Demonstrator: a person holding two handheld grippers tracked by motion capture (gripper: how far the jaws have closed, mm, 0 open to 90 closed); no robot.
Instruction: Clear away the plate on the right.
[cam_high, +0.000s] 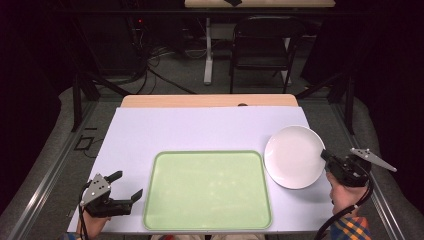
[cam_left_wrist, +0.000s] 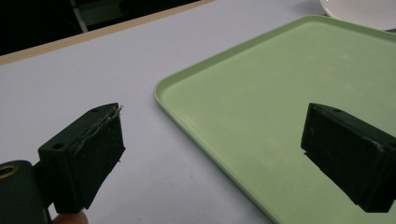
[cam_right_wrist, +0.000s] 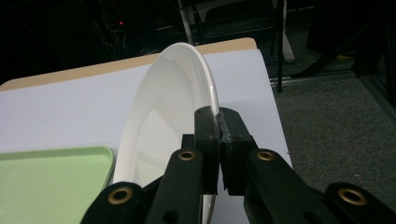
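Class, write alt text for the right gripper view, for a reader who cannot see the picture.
The right gripper has its two black jaws shut on the rim of a white plate, which looks tilted up on edge in this view. A corner of a green tray lies at lower left on the pale table cover, with dark floor beyond.
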